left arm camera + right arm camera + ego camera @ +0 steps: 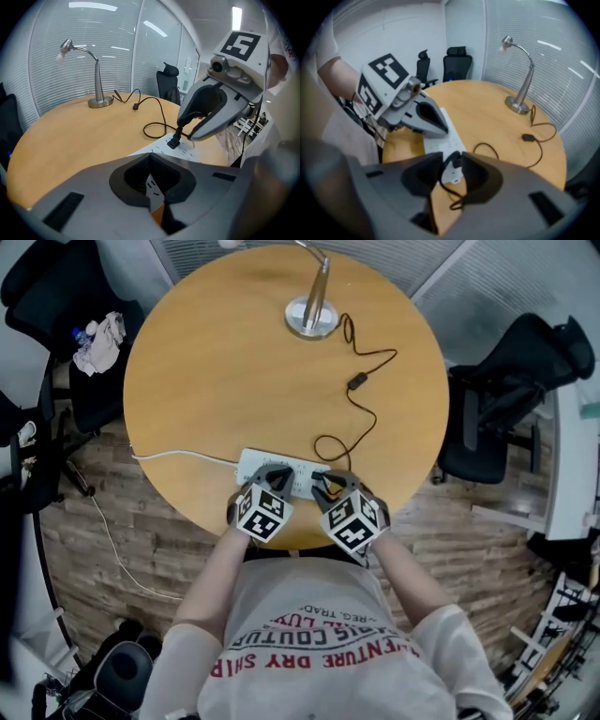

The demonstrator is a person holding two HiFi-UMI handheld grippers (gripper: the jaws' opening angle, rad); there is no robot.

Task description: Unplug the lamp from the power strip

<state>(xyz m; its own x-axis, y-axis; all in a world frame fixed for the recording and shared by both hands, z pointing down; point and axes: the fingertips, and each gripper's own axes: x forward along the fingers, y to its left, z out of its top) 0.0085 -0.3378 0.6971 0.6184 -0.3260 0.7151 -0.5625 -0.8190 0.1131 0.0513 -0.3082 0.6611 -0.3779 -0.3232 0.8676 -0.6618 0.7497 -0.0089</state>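
"Lamp plug [174,142]: position, please?" asks the first inspector.

"Seated in the white power strip [255,461], lower centre of the head view, at the near edge of the round counter [206,381]. Its thin black cord [364,413] loops up the frame to the lamp [312,310] at top centre."

"State of the fingers?"

"The right gripper [451,171] has its fingers spread to either side of the plug. Plug and cord stand in the gap, and I see no pad pressing yet. The left gripper [152,187] hangs over the strip's other end with its fingers parted by a narrow gap. Only the strip's face shows through, and nothing is pinched."

"Handling assessment?"

"In my judgement the plug is small, rigid and light, held only by socket friction. It should be taken by its hard moulded body, low and square, then drawn straight out. The cord is soft and slack, a poor handle that may strain at the plug's neck. The strip looks light enough to lift with the plug, so the left fingers should press it down first."
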